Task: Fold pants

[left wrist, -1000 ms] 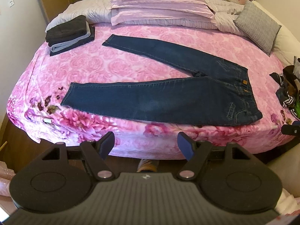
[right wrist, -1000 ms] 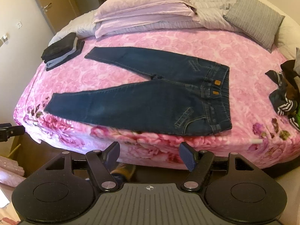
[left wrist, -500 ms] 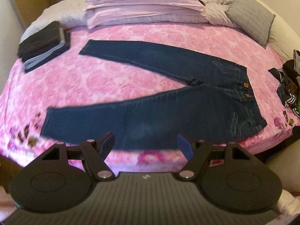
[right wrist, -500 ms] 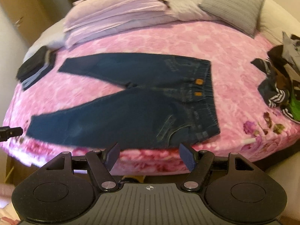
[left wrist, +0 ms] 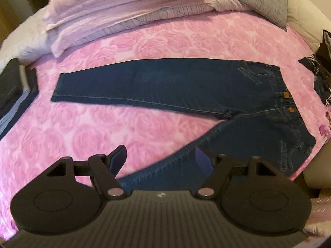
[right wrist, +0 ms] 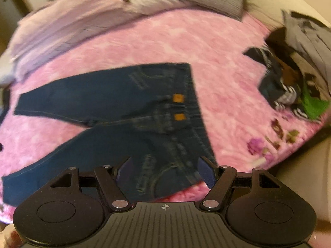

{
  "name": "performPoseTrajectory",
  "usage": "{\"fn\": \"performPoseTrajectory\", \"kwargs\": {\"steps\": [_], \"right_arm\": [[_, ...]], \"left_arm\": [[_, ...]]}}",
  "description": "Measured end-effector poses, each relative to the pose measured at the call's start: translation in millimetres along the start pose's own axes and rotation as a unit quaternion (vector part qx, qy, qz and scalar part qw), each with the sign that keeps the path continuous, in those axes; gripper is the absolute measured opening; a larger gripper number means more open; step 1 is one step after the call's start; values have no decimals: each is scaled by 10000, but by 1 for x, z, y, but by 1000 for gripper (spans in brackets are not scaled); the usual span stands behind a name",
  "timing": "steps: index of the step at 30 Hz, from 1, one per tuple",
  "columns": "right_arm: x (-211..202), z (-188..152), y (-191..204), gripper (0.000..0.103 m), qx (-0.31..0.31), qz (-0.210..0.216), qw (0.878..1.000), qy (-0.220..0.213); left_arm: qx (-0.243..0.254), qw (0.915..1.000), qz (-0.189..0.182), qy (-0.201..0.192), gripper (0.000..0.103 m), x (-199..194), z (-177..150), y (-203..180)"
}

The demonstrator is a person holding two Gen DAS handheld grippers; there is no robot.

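Observation:
Dark blue jeans (left wrist: 175, 86) lie spread flat on the pink rose bedspread (left wrist: 82, 128), legs apart in a V, waistband to the right. My left gripper (left wrist: 161, 159) stands open above the near leg, its fingers straddling the leg's upper edge. In the right wrist view the jeans (right wrist: 115, 107) show their waistband with two tan patches. My right gripper (right wrist: 165, 169) hangs open over the near hip and back pocket, close to the bed's front edge. Neither gripper holds cloth.
Stacked lilac pillows (left wrist: 124, 6) and a grey cushion (left wrist: 262, 0) line the far side. A folded dark pile (left wrist: 12, 91) sits at the left. A heap of loose clothes (right wrist: 293, 82) lies at the right of the bedspread (right wrist: 227, 82).
Both grippers have moved forward from beyond the bed's edge to just above the jeans, which now fill much more of each view. The jeans have not shifted. Both stay open.

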State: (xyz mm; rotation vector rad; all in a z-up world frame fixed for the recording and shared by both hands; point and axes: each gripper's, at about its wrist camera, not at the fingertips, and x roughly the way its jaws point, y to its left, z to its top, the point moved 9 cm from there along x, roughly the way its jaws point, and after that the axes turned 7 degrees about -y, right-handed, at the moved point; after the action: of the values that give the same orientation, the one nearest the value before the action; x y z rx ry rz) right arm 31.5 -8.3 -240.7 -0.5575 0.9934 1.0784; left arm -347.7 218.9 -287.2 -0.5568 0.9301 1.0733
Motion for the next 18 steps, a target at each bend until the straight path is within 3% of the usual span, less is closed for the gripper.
{"fn": "performPoseTrajectory", "kwargs": {"steps": [4, 9, 14, 18], "right_arm": [[13, 6, -28, 67, 171, -400, 9991, 31], [21, 31, -61, 67, 301, -707, 9968, -215], [44, 65, -58, 67, 117, -378, 9981, -470], [93, 87, -34, 67, -439, 118, 9979, -455]], "left_arm": [[151, 9997, -196, 82, 70, 38, 18, 15], [564, 9977, -369, -113, 69, 73, 41, 29], [919, 9928, -662, -379, 66, 114, 72, 39], [1194, 9867, -990, -492, 63, 158, 95, 37]]}}
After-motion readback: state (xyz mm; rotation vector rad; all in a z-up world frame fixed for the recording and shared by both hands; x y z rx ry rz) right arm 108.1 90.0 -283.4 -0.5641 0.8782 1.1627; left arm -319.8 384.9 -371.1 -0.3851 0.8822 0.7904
